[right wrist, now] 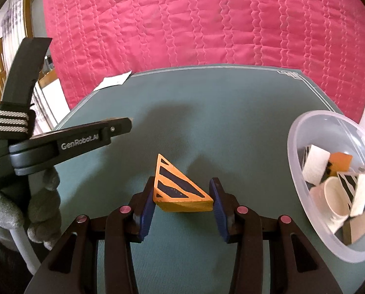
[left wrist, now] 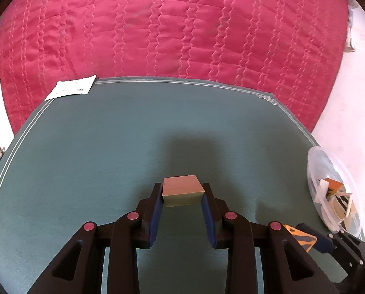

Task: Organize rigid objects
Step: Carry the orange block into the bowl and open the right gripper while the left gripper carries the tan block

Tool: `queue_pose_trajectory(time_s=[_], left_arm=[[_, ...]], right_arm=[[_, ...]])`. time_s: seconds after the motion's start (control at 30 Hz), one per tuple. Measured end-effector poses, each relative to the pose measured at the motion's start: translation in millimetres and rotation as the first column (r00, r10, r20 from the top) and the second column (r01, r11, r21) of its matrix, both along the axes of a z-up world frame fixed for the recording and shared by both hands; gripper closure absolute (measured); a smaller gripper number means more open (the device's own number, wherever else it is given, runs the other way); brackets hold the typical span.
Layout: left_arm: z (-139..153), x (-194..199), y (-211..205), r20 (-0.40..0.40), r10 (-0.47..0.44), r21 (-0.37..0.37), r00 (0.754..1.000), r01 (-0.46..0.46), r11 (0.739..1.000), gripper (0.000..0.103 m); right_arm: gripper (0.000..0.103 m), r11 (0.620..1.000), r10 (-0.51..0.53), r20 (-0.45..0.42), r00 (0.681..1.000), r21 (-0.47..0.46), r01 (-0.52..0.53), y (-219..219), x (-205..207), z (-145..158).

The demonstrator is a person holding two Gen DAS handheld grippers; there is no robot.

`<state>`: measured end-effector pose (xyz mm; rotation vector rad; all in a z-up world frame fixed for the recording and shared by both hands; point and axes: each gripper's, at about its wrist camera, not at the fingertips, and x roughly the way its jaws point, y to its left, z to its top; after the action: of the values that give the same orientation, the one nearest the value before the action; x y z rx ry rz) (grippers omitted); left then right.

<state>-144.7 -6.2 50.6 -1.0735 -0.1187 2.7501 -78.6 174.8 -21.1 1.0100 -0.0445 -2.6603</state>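
Observation:
My left gripper point(left wrist: 182, 191) is shut on a plain tan wooden block point(left wrist: 183, 190), held between its blue pads above the green mat point(left wrist: 84, 159). In the right wrist view my right gripper point(right wrist: 182, 196) is shut on an orange triangular block with dark blue stripes point(right wrist: 177, 188), also held over the green mat point(right wrist: 231, 122). That same orange block point(left wrist: 301, 237) shows at the lower right of the left wrist view. A clear plastic bowl point(right wrist: 295, 171) at the right holds several blocks and a pale cup. The left gripper's body point(right wrist: 67, 142) crosses the left side of the right wrist view.
A pink quilted cover point(left wrist: 182, 29) lies beyond the mat. A white paper slip point(left wrist: 71, 88) rests at the mat's far left corner. The bowl point(left wrist: 314, 166) sits at the mat's right edge. A gloved hand point(right wrist: 38, 205) grips the left tool.

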Motion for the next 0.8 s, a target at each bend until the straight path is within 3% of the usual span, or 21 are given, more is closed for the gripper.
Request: queue_pose_trajectory(time_s=[0.8], left_arm=[[1,23,47,-0.05,-0.079,-0.116,0.996,0.072,0.991,0.071]], right_arm=[[0.059,0.981,-0.178,-0.025,0.984,-0.082,0.175,74,45,17]])
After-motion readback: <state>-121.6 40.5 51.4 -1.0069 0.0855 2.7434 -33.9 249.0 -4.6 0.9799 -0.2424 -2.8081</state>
